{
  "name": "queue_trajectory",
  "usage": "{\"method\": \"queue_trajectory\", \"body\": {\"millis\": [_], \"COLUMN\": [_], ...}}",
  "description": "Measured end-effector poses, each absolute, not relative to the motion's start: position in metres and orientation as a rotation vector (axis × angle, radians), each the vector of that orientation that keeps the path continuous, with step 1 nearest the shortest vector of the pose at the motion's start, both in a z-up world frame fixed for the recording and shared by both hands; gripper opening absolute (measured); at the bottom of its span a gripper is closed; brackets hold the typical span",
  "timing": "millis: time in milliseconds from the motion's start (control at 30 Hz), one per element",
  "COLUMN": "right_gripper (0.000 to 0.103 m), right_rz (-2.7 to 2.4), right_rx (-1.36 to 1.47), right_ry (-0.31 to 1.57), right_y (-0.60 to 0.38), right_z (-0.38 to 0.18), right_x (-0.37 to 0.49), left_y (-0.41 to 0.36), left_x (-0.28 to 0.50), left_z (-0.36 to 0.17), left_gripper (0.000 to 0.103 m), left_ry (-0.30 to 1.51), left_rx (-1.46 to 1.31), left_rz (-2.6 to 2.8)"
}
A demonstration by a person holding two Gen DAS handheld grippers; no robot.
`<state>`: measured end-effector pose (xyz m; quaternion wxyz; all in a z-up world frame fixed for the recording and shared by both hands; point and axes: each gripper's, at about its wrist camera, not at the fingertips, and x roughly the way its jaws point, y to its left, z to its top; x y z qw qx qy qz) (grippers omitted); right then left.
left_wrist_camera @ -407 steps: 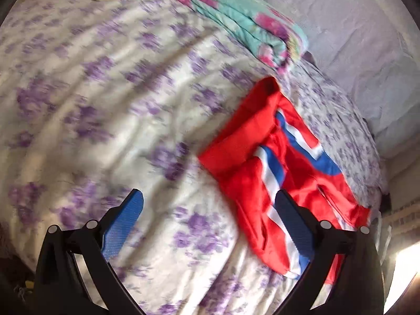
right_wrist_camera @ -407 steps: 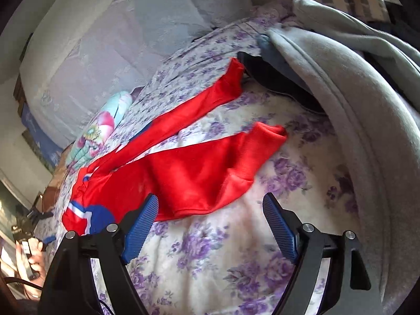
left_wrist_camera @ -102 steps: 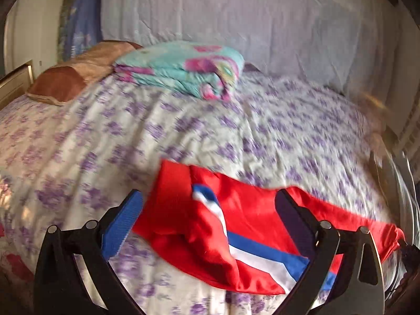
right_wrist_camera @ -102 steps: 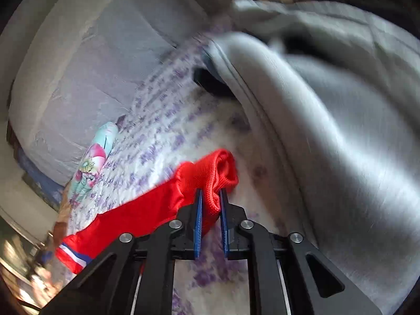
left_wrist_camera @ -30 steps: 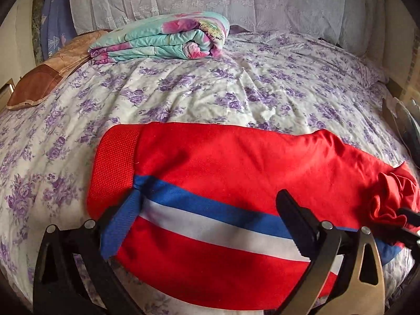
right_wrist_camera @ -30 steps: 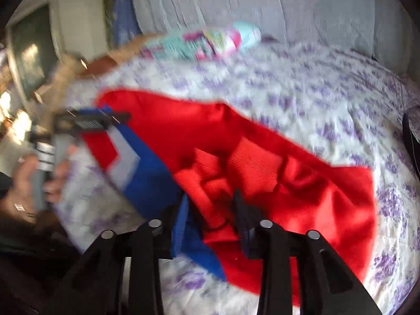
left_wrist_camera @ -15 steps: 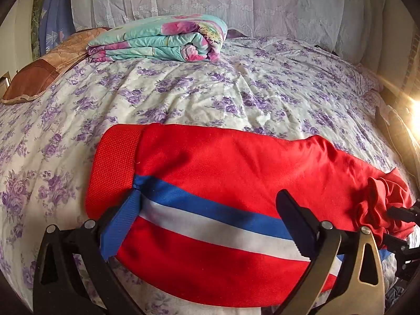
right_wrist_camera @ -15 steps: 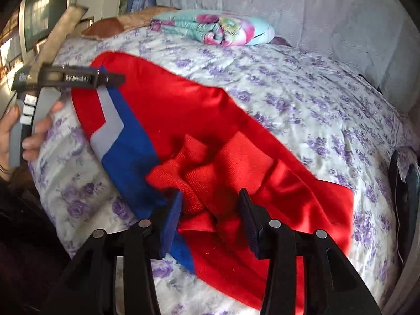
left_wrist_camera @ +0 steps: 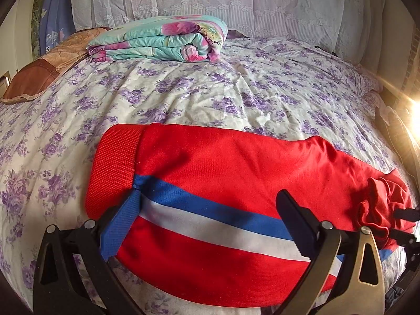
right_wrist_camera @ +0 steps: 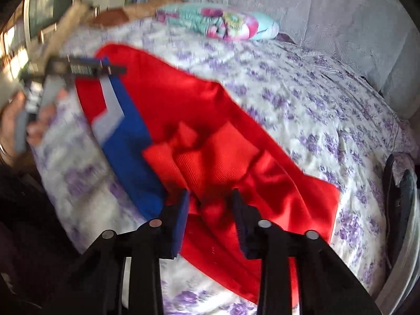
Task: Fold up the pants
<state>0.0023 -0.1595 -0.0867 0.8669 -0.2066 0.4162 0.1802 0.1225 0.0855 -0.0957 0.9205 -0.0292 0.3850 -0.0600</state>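
Bed (left_wrist_camera: 210, 99) with a purple-flower sheet carries everything. Right tongs (right_wrist_camera: 210, 210) part open, bunched cuffs (right_wrist_camera: 210, 157) between the pads, pads apparently not pinching. Left tongs (left_wrist_camera: 207, 225) wide open over the striped side, holding nothing. Pants (left_wrist_camera: 223, 183) lie folded lengthwise near the bed's front edge, waistband (left_wrist_camera: 115, 168) at the person's left, cuffs crumpled at the right end. My read: hem fold half done. Flatten the cuffs before the next fold, square them to the waistband, pin the fold line with the left. Folded quilt (left_wrist_camera: 160, 42) and pillow (left_wrist_camera: 44, 65) sit well clear at the far side.
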Motion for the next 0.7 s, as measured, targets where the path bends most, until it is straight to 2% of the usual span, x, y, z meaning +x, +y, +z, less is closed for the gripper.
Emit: {"method": "queue_trajectory", "body": {"millis": [200,333,533,700], "right_gripper": [0.032,0.014,0.013,0.014], "right_rz": [0.328,0.380,0.526,0.574], "right_rx": [-0.488,-0.410,-0.176,-0.310], "right_ry": [0.870,0.856,0.746,0.827], "right_y": [-0.161,-0.169,-0.187,-0.151], "right_z": [-0.092,-0.085,-0.032,-0.065], "right_x": [0.011,0.017,0.005,-0.001], "left_y": [0.084,0.084,0.084,0.084], "left_x": [0.123,0.123,0.123,0.123], "left_z": [-0.096,-0.095,-0.095,-0.095], "left_gripper": [0.099,0.099,0.099,0.099], "left_ry": [0.795,0.794,0.794,0.793], "left_rx": [-0.048,-0.053,-0.051,-0.052], "left_rz": [-0.112,-0.116,-0.115,-0.116]}}
